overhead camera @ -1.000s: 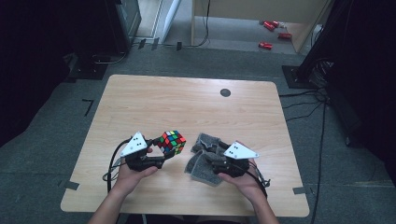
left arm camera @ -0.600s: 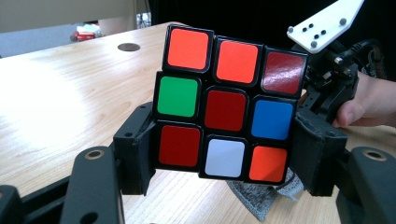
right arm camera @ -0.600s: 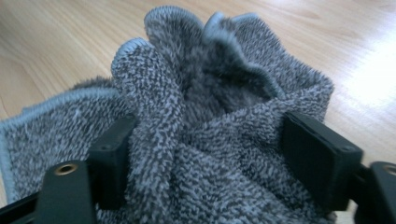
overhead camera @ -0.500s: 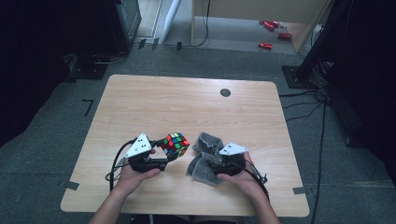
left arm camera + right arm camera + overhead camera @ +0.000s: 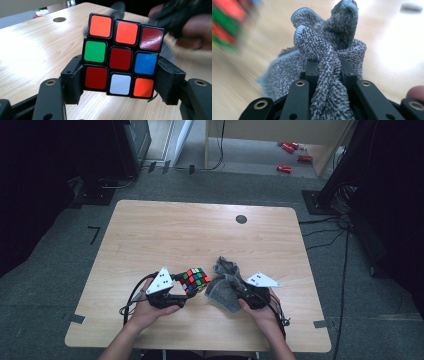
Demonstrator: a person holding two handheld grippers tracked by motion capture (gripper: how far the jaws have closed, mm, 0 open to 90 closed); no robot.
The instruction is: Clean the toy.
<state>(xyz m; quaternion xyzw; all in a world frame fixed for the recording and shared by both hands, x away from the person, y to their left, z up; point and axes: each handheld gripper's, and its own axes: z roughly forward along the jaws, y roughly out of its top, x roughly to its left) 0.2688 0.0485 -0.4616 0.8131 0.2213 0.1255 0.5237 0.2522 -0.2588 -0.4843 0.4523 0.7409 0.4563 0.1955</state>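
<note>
1. Wooden bench (image 5: 165,232) on grey floor; puzzle cube (image 5: 195,280) near its front edge, clamped by the left gripper (image 5: 120,75).
2. Right gripper (image 5: 325,67) has just been closing, now pinching the grey cloth (image 5: 225,287).
3. Step judged: wiping about to begin; next, bring cloth against cube.
4. Cube's far faces hidden; right gripper view blurred.

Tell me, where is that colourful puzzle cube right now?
In the high view the cube sits near the table's front edge, clamped in the left gripper, just left of the grey cloth pinched by the right gripper.
</note>
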